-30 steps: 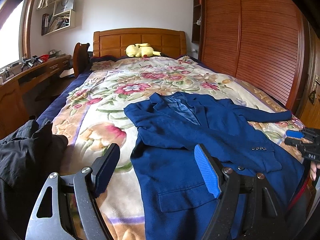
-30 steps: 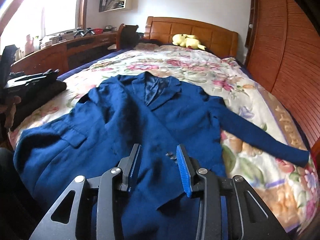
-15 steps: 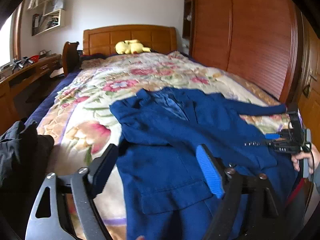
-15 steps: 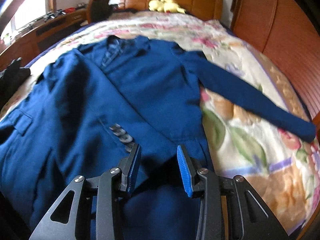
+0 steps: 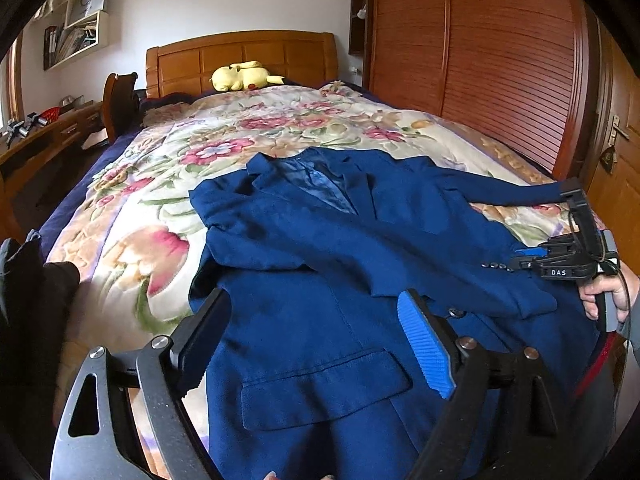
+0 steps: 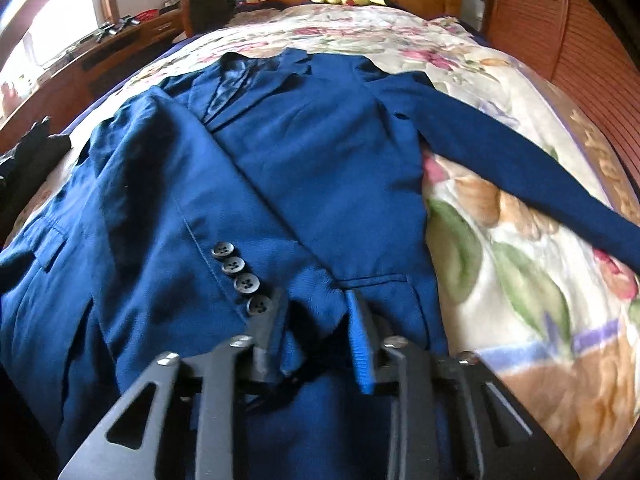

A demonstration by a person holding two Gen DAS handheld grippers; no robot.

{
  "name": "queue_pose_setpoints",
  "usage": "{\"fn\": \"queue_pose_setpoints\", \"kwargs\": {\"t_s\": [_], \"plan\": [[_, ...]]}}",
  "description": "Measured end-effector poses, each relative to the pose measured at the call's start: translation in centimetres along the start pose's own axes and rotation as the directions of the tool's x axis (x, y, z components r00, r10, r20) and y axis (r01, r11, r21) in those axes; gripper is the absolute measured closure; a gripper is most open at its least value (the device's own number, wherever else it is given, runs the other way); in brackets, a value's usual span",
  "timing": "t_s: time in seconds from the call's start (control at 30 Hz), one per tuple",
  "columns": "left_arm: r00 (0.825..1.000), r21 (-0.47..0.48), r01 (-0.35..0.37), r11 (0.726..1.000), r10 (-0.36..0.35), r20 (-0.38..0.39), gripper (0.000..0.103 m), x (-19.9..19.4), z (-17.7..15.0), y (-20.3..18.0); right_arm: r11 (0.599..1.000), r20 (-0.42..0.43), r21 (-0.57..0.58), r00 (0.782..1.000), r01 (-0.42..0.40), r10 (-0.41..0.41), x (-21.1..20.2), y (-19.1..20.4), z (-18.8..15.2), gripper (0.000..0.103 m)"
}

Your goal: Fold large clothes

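A dark blue suit jacket (image 5: 344, 248) lies face up on the floral bedspread (image 5: 160, 184). Its left sleeve is folded across the chest, with the cuff buttons (image 6: 240, 276) near my right gripper. Its other sleeve (image 6: 516, 168) stretches out to the right. My left gripper (image 5: 316, 340) is open wide above the jacket's lower pocket flap. My right gripper (image 6: 316, 320) is open, low over the folded sleeve's cuff, with cloth between its fingers. It also shows in the left wrist view (image 5: 520, 260) at the cuff.
Dark clothing (image 5: 28, 292) is piled at the bed's left edge. A yellow plush toy (image 5: 244, 76) lies by the wooden headboard (image 5: 240, 56). A wooden wardrobe (image 5: 500, 60) runs along the right side. A desk (image 6: 80, 64) stands to the left.
My right gripper has come down and forward to the folded sleeve's cuff. My left gripper has shifted right, over the jacket's pocket, still open.
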State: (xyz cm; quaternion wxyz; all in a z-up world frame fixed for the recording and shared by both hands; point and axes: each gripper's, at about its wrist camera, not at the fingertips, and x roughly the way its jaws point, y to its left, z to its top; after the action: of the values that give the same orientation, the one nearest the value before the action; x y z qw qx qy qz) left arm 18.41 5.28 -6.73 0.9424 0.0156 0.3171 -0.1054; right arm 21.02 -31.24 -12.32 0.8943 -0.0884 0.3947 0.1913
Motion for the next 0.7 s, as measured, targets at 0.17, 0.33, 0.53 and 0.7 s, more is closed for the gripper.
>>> {"fn": "queue_pose_setpoints", "kwargs": {"t_s": [0.17,0.33,0.53,0.7], "plan": [[1.0,-0.006,-0.018,1.0,0.018,-0.007,0.017,0.1,-0.2,0.4,0.995,0.115,0.013,0.988,0.101,-0.101,-2.5,-1.1,0.5,0.098],[1.0,-0.021,-0.022,1.0,0.022,-0.011,0.017,0.2,-0.4,1.0,0.984,0.202,0.061,0.963,0.168,-0.177,-3.9,-2.3,1.4,0.098],[1.0,-0.028,-0.03,0.999,0.03,0.003,0.017,0.1,-0.4,0.9,0.986,0.183,-0.001,0.969,0.167,-0.164,-2.6,-1.5,1.2,0.091],[0.999,-0.04,-0.034,0.999,0.035,0.01,0.017,0.0,-0.6,0.2,0.988,0.234,-0.002,0.961,0.155,-0.15,-3.5,-1.5,1.1,0.068]]}}
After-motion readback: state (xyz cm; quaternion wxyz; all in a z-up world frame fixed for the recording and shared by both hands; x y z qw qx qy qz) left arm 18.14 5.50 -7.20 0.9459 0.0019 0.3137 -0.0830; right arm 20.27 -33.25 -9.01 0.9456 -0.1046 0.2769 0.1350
